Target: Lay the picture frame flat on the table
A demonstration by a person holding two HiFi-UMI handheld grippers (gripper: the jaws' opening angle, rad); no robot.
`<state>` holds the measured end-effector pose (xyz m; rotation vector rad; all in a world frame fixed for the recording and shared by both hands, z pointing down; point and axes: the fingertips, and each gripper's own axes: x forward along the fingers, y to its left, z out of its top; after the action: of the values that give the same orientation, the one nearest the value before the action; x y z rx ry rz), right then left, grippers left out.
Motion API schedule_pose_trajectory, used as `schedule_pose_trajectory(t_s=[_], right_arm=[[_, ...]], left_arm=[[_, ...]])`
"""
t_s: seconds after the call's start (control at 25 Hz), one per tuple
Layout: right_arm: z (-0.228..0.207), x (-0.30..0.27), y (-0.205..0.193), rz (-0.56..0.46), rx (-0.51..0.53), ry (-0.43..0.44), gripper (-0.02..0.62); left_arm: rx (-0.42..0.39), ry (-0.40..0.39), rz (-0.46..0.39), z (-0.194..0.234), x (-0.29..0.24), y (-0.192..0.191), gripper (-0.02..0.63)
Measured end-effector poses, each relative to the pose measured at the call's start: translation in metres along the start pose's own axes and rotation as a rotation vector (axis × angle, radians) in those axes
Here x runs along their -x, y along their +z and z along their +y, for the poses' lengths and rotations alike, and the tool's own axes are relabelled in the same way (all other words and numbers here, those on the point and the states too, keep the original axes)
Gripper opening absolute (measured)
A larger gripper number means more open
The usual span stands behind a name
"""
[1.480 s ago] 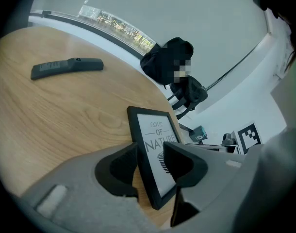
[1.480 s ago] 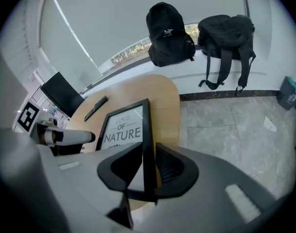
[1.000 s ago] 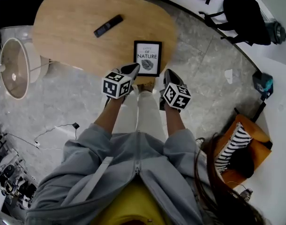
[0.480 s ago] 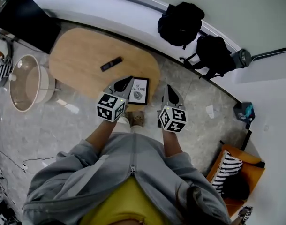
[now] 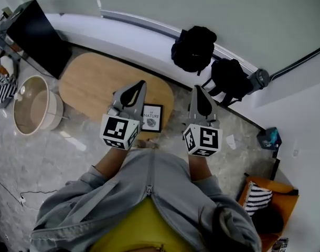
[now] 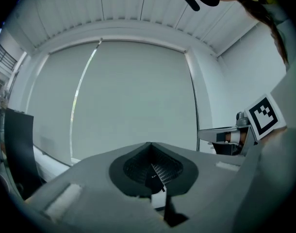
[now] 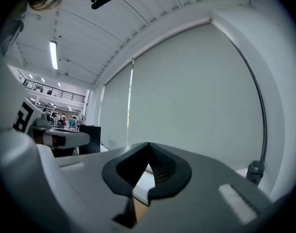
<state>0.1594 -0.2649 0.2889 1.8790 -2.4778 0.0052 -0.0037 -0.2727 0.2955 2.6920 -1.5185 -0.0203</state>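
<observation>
While the picture frame (image 5: 152, 117) lies on the table (image 5: 92, 83), left tongs (image 5: 140, 84) and right tongs (image 5: 198, 88) hover closed.

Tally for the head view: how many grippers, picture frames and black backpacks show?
Grippers: 2, the left gripper and the right gripper
Picture frame: 1
Black backpacks: 2
Total: 5

The wooden table (image 5: 92, 83) lies bare left of the picture frame (image 5: 152, 118); backpacks (image 5: 194, 49) crowd the wall beyond.
</observation>
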Motion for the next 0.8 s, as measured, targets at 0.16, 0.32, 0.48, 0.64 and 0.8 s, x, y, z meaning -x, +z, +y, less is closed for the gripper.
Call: schedule_pose_trajectory(t_s=[0.16, 0.32, 0.48, 0.64, 0.8], right_arm=[[0.005, 0.009, 0.036, -0.07, 0.06, 0.017, -0.002], [0.003, 0.011, 0.051, -0.103, 0.072, 0.033, -0.003], [-0.001, 0.013, 0.04, -0.086, 0.039, 0.044, -0.002], [-0.004, 0.016, 0.035, -0.072, 0.027, 0.056, -0.002], [-0.008, 0.018, 0.03, -0.071, 0.016, 0.06, -0.002]], left_arm=[[-0.009, 0.018, -0.063, -0.004, 0.007, 0.031, 0.006], [-0.013, 0.025, -0.084, -0.008, 0.005, 0.042, 0.006], [-0.028, 0.03, -0.079, -0.014, 0.005, 0.035, 0.006], [-0.026, 0.038, -0.062, -0.017, 0.006, 0.029, 0.006], [-0.033, 0.038, -0.06, -0.022, 0.006, 0.028, 0.006]])
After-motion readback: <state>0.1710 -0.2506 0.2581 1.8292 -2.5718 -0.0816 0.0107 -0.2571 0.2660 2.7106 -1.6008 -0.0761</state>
